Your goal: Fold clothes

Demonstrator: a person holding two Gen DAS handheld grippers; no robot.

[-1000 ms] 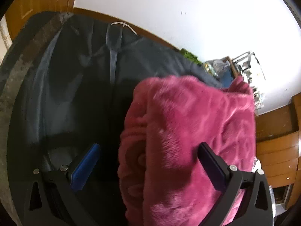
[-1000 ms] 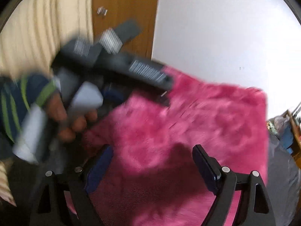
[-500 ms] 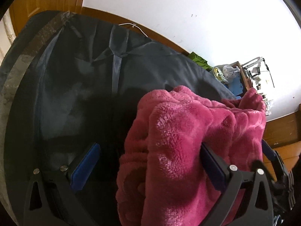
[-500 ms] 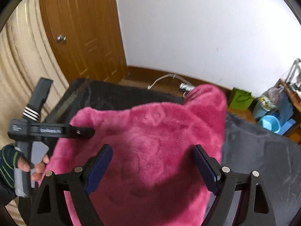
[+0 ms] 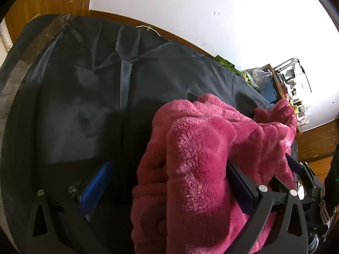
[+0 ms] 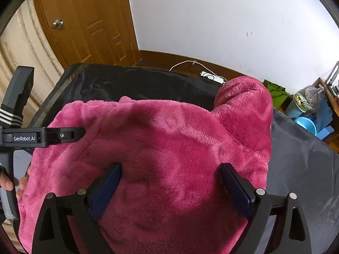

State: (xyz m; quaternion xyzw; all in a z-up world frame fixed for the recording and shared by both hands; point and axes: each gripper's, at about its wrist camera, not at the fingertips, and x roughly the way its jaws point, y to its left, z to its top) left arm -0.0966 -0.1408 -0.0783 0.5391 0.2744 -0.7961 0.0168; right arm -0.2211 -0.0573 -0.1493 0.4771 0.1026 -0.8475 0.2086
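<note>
Heaped on the dark table cover (image 5: 84, 89): a pink fleece garment (image 6: 169, 139), thick and plushy, deep magenta, with a short matted nap catching the light on its folds. Bunched rather than flat, rounded into soft ridges, with a hood-like lump standing up at its far right corner in the right wrist view. Faint embossed swirls in the pile. Seen from the left wrist as a tall crumpled mass (image 5: 201, 169) filling the lower right, one small flap poking up at the far end.

Right gripper (image 6: 169, 166) pointing forward over the middle of the fleece, jaws spread wide, both blue pads sunk against the pile with fabric spanning the whole gap; nothing pinched. Left gripper (image 5: 168, 165) likewise gaping wide: left pad bare over the dark cover, right finger buried under a fold of fleece draped over it, no clamp on the cloth. Same tool in the right wrist view (image 6: 63, 135) lying level and side-on at the garment's left edge, tip touching the fleece, with a person's hand (image 6: 12, 184) wrapped round the grip below, only its fingertips showing.

Beyond the garment, wrinkled dark sheet across the whole tabletop, creases running away from the camera. Past the far edge, a white power strip (image 6: 211, 77) and cable on the floor, a brown wooden door (image 6: 84, 25) to the left, a white wall (image 6: 211, 17), a green bag (image 6: 275, 89) and a blue basin (image 6: 306, 124) among clutter at the right.
</note>
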